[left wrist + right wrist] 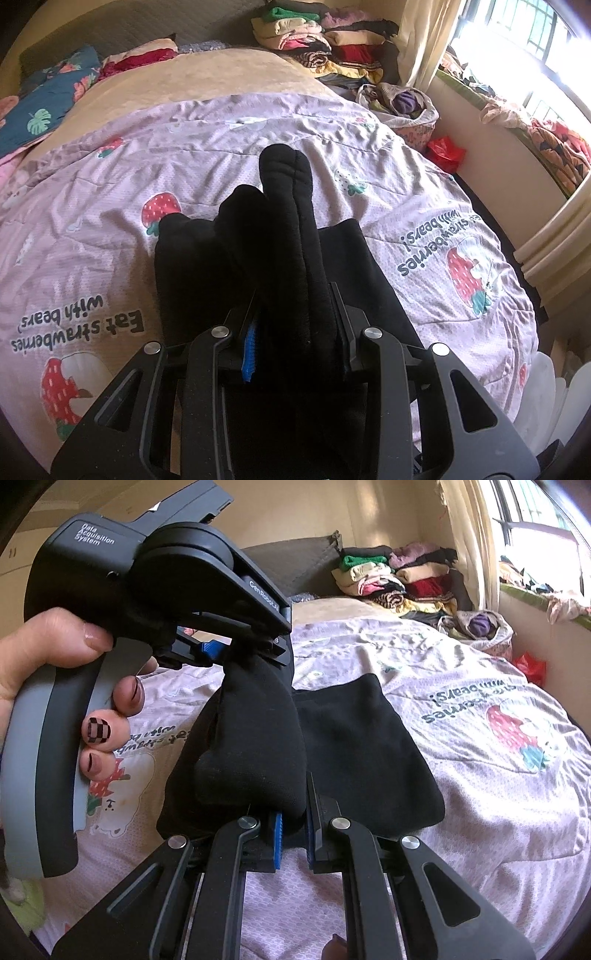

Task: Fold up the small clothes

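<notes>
While both grippers hold it: the black garment (255,738) hangs bunched between them above the quilt (480,775), its lower part lying flat on the quilt.
Left gripper (236,653): jaws clamped on the garment's upper end; the left hand (55,686) grips its handle.
Right gripper (293,834): jaws pinched on a thick roll of the same cloth, blue pads (277,843) pressing it.
Left wrist view: the left gripper (295,325) is closed on long padded folds of the garment (284,229) that stand out ahead of it.
Risk, slipping: the bunched, thick fold could likely slide out of one jaw if the two pull apart, since only an edge seems caught.
Risk, crooked fold: the layers look twisted, so laying them down as they are would probably leave a lumpy, uneven fold.
Risk, snagging: dragging low might rumple the quilt.
Writing, device: "Data Acquisition System" and "GenRobot.AI" on the left gripper's body.
Writing, quilt: "Eat strawberries with bears!", seen upside down.
Background: clothes pile (399,579) by the wall.
</notes>
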Available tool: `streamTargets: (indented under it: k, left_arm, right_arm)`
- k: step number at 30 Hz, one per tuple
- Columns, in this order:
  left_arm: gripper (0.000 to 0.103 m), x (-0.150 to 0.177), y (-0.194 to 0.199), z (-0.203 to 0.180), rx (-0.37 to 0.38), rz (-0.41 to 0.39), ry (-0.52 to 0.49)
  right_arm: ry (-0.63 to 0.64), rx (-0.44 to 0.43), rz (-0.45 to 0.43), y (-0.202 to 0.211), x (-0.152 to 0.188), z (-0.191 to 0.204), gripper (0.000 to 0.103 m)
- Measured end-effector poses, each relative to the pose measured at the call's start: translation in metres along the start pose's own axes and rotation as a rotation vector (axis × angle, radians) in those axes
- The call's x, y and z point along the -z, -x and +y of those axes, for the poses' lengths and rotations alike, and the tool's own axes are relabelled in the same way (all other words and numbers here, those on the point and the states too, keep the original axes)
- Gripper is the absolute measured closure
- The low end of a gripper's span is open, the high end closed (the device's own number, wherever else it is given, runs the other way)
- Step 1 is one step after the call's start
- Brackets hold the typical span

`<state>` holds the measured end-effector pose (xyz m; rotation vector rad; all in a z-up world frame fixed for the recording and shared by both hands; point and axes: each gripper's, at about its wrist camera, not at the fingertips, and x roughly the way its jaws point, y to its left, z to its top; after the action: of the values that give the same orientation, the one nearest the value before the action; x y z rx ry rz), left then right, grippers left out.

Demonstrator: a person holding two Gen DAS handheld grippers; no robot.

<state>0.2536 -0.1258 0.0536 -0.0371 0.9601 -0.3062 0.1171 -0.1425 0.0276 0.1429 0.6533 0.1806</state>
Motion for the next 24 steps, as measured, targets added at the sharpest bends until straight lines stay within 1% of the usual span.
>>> streamTargets:
  k: [8,11,15,18,20,24]
  left_arm:
    - [0.079,-0.001,-0.015,-0.010,-0.008,0.022,-0.021]
    - [0.078,-0.002,-0.022,-0.015,-0.012,0.033,-0.029]
    - [0.075,-0.002,-0.035,-0.022,-0.020,0.060,-0.041]
    - [0.073,-0.003,-0.045,-0.029,-0.027,0.081,-0.051]
    - [0.072,-0.005,-0.053,-0.034,-0.032,0.098,-0.060]
    - [0.067,-0.007,-0.066,-0.043,-0.039,0.126,-0.070]
  right_arm:
    - [-0.085,-0.034,0.048,-0.007,0.001,-0.015,0.094]
    - [-0.148,-0.072,0.081,-0.011,0.002,-0.023,0.094]
    - [-0.211,-0.097,0.121,-0.016,0.004,-0.033,0.092]
    - [-0.238,-0.108,0.135,-0.017,0.004,-0.038,0.092]
    - [-0.261,-0.120,0.145,-0.018,0.005,-0.041,0.090]
    - [-0.311,-0.143,0.172,-0.020,0.007,-0.051,0.083]
